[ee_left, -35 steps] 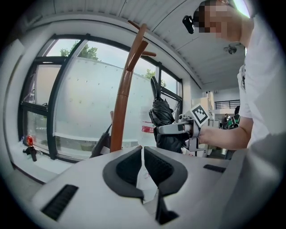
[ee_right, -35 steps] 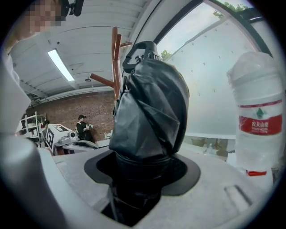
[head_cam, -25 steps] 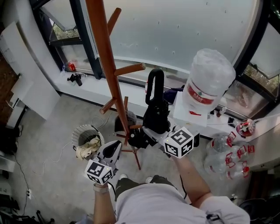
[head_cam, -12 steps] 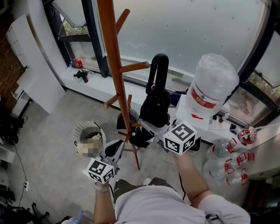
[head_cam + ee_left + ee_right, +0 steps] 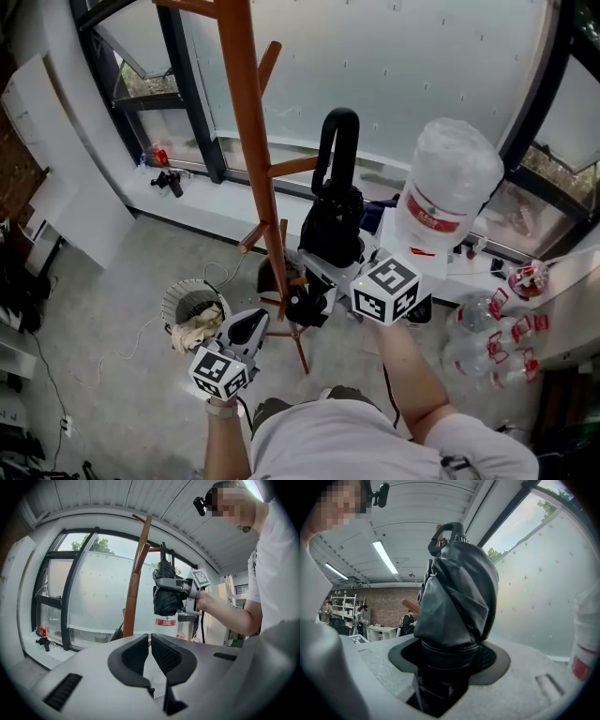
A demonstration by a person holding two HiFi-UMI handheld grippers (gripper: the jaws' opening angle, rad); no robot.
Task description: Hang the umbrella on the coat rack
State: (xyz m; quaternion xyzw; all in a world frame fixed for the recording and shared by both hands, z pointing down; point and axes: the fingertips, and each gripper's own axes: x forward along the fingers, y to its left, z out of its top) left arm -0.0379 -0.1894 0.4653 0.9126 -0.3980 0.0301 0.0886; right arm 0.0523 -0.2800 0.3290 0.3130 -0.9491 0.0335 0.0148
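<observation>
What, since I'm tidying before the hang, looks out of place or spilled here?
Nothing looks spilled or damaged. The folded umbrella stands upright in the right gripper, not yet on the coat rack. Only the plastic bottles heaped at the right look untidy.

We see our black folded umbrella upright, curved handle on top, just beside the tall brown wooden coat rack.

I can read no text anywhere. The big water bottle ahead of me wears a red label with white print, too blurred to read. The small bottles' red labels are equally illegible.
</observation>
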